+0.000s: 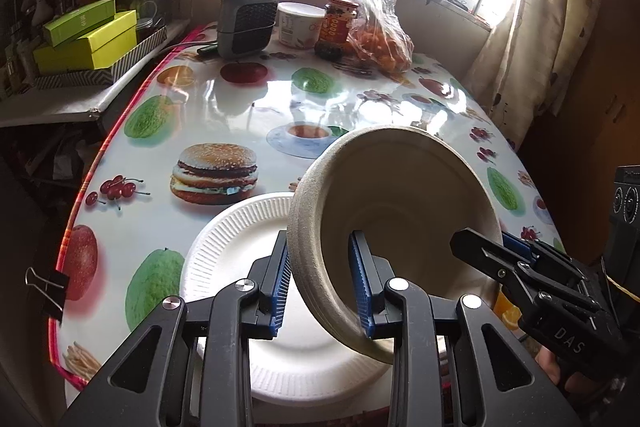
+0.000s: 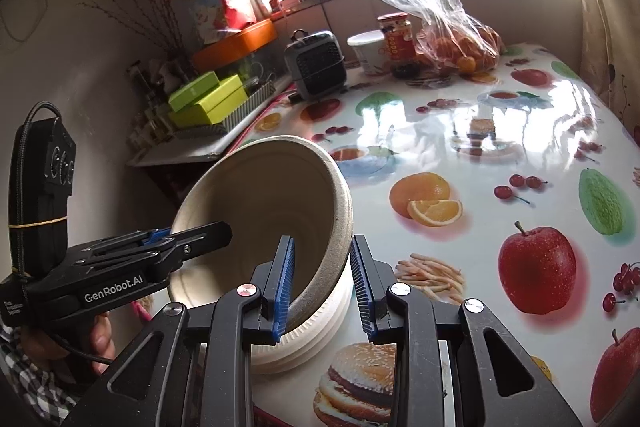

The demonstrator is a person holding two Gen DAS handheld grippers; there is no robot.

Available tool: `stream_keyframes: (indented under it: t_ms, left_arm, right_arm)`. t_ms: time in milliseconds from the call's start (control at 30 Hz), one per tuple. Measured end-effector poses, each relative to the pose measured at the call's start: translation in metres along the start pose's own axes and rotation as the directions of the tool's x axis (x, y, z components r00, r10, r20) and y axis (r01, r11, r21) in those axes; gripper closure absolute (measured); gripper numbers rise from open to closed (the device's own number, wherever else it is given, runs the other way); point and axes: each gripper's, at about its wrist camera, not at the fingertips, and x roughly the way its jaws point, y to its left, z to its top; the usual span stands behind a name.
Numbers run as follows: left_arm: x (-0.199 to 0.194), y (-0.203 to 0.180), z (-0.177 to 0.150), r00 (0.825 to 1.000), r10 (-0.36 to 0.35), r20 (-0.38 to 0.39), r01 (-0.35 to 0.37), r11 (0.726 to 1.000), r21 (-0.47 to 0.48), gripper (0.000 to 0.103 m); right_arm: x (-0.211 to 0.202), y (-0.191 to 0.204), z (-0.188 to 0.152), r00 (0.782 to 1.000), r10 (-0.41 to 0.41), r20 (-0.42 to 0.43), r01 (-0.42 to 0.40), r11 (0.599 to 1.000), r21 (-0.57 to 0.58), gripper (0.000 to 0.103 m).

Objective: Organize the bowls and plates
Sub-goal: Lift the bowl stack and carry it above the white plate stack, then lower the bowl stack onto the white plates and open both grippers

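A tan bowl [image 1: 400, 223], tilted and lifted over the stacked white plates [image 1: 240, 251] on the table [image 1: 224, 107], is clamped at opposite rims by the left gripper [image 1: 324, 287] and right gripper [image 2: 322, 287]; levelling and lowering are judged the next requirement.

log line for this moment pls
left gripper: shut on beige paper bowl rim | right gripper: shut on opposite rim | bowl tilted above white foam plates

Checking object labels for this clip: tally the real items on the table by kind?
Bowl stack, held by both grippers: 1
Plate stack: 1
Small heater: 1
White tub: 1
Jar: 1
Bag of oranges: 1
Total: 6
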Motion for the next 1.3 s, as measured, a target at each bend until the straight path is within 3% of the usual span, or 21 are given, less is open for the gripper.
stream_keyframes:
  t_ms: [567,1300]
  left_arm:
    - [-0.004,0.044,-0.011,0.999,0.048,-0.011,-0.049,0.996,-0.069,0.073]
    - [0.013,0.054,-0.013,0.998,0.026,-0.063,-0.031,0.996,-0.082,0.073]
  right_arm:
    - [0.039,0.028,-0.006,0.995,0.058,-0.084,-0.060,0.998,-0.024,0.075]
    - [0.050,0.029,-0.008,0.993,0.024,-0.118,-0.026,1.000,-0.016,0.073]
